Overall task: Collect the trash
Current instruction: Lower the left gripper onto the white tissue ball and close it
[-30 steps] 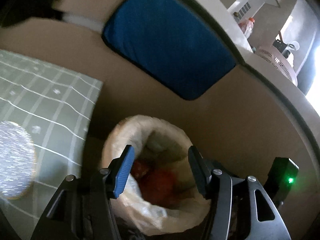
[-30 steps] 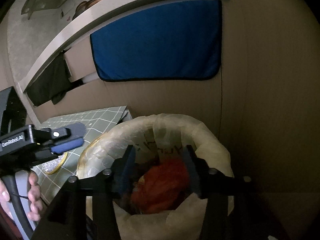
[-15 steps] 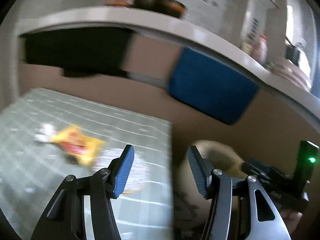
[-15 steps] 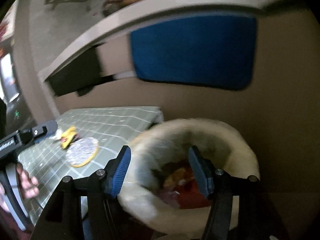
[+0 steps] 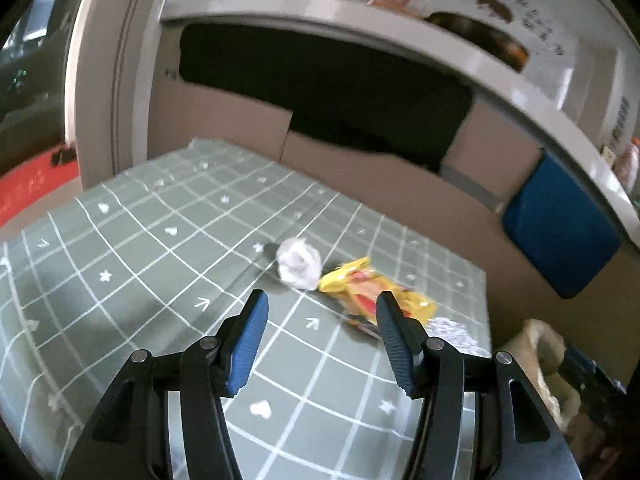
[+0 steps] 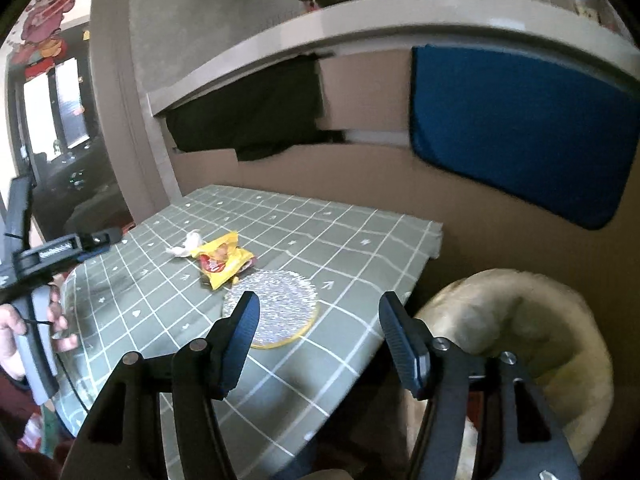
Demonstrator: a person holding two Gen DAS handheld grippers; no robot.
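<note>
A crumpled white paper ball (image 5: 299,263) and a yellow snack wrapper (image 5: 376,294) lie side by side on the green checked tablecloth (image 5: 140,260). A round silver foil disc (image 6: 272,306) lies near the table's right edge. The lined trash bin (image 6: 520,332) stands on the floor right of the table. My left gripper (image 5: 318,338) is open and empty, over the table just short of the wrapper. My right gripper (image 6: 318,340) is open and empty, above the table edge between disc and bin. The paper ball (image 6: 185,247) and wrapper (image 6: 224,259) also show in the right wrist view.
A cardboard wall (image 6: 360,176) stands behind the table, with a blue cloth (image 6: 516,132) and a black cloth (image 6: 256,116) hanging over it. A white shelf (image 6: 360,16) runs above. The left hand-held gripper (image 6: 52,256) shows at the table's left side.
Both grippers have swung left from over the bin to the table. The bin's red trash has left both views; the wrapper and paper ball have come into view.
</note>
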